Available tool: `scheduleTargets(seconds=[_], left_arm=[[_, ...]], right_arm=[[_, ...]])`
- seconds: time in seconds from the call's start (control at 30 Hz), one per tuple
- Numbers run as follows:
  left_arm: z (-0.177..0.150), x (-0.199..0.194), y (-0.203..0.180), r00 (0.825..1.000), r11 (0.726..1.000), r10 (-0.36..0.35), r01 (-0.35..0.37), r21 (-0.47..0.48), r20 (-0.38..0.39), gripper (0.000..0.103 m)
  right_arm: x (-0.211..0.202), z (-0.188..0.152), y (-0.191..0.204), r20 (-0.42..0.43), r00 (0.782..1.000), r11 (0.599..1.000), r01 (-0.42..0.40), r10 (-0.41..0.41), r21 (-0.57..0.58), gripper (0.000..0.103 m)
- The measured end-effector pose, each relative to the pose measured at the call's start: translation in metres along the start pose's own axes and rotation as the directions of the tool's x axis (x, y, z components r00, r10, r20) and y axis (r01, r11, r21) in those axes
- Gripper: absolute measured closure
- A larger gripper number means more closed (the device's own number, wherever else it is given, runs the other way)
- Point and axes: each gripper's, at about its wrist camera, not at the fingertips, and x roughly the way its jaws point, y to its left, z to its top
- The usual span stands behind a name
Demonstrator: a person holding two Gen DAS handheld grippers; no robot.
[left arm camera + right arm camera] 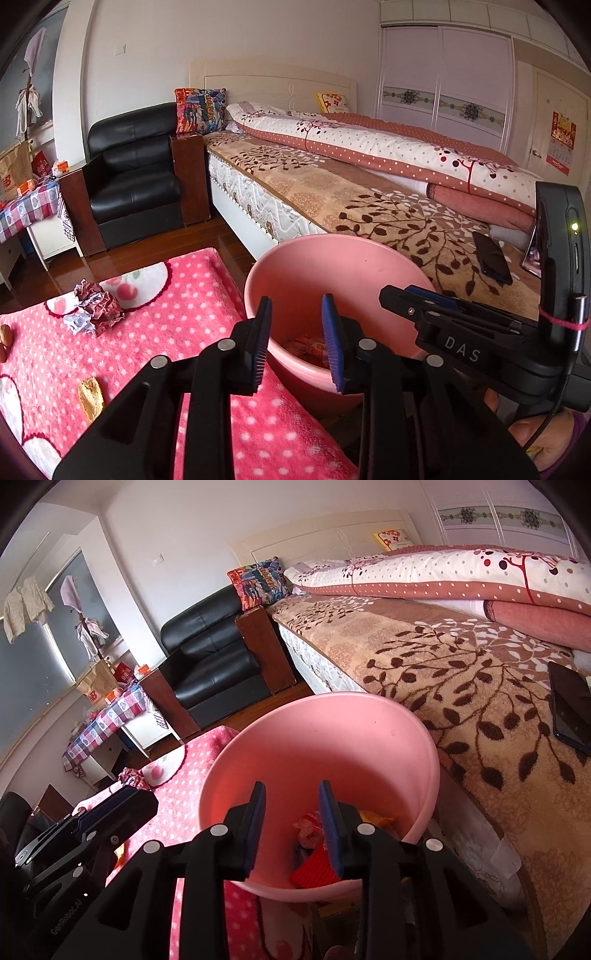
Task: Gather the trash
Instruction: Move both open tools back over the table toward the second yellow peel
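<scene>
The pink bin's [424, 746] mouth lies open above; the bed [480, 701] crowds its far side.

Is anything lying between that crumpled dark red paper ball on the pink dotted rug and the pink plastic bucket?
Nothing visible does. Only bare pink dotted rug lies between the crumpled dark red paper ball and the pink plastic bucket, whose top is open.
</scene>
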Motion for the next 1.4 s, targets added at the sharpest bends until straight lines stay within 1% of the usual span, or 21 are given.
scheduleTargets(seconds=[0.23, 0.33, 0.5, 0.67, 0.87, 1.0, 1.13, 1.3, 1.4], left_arm=[[-0.006, -0.022, 0.004, 1.0, 1.0, -0.01, 0.009, 0.008, 0.008, 0.075], [-0.01, -0.033, 0.006, 1.0, 1.0, 0.01, -0.01, 0.005, 0.012, 0.075], [-0.014, -0.053, 0.019, 0.999, 0.999, 0.027, -0.027, -0.033, 0.026, 0.075], [-0.02, -0.069, 0.031, 0.998, 0.998, 0.05, -0.048, -0.033, 0.042, 0.075], [-0.028, -0.08, 0.06, 0.995, 0.993, 0.094, -0.091, -0.078, 0.037, 0.075], [-0.034, -0.087, 0.088, 0.99, 0.983, 0.14, -0.135, -0.123, 0.035, 0.075], [-0.042, -0.093, 0.12, 0.982, 0.968, 0.187, -0.18, -0.176, 0.019, 0.075], [-0.054, -0.098, 0.157, 0.971, 0.941, 0.237, -0.233, -0.248, -0.012, 0.075], [-0.063, -0.095, 0.175, 0.964, 0.924, 0.262, -0.264, -0.278, -0.044, 0.075]], right_arm=[[-0.018, -0.005, 0.017, 0.015, 1.0, 1.0, -0.019, 0.019, -0.019, 0.073], [-0.023, -0.008, 0.027, 0.011, 0.999, 0.999, -0.03, 0.031, -0.027, 0.072], [-0.033, -0.016, 0.047, 0.008, 0.999, 0.997, -0.047, 0.048, -0.056, 0.072], [-0.04, -0.024, 0.066, 0.002, 0.998, 0.995, -0.055, 0.055, -0.087, 0.072], [-0.043, -0.032, 0.089, -0.014, 0.998, 0.991, -0.065, 0.063, -0.115, 0.072], [-0.036, -0.034, 0.102, -0.033, 0.997, 0.988, -0.077, 0.073, -0.131, 0.072], [-0.026, -0.038, 0.117, -0.058, 0.994, 0.985, -0.098, 0.09, -0.145, 0.072], [-0.011, -0.044, 0.133, -0.095, 0.989, 0.978, -0.126, 0.111, -0.166, 0.072], [-0.001, -0.048, 0.141, -0.12, 0.985, 0.974, -0.141, 0.12, -0.177, 0.072]])
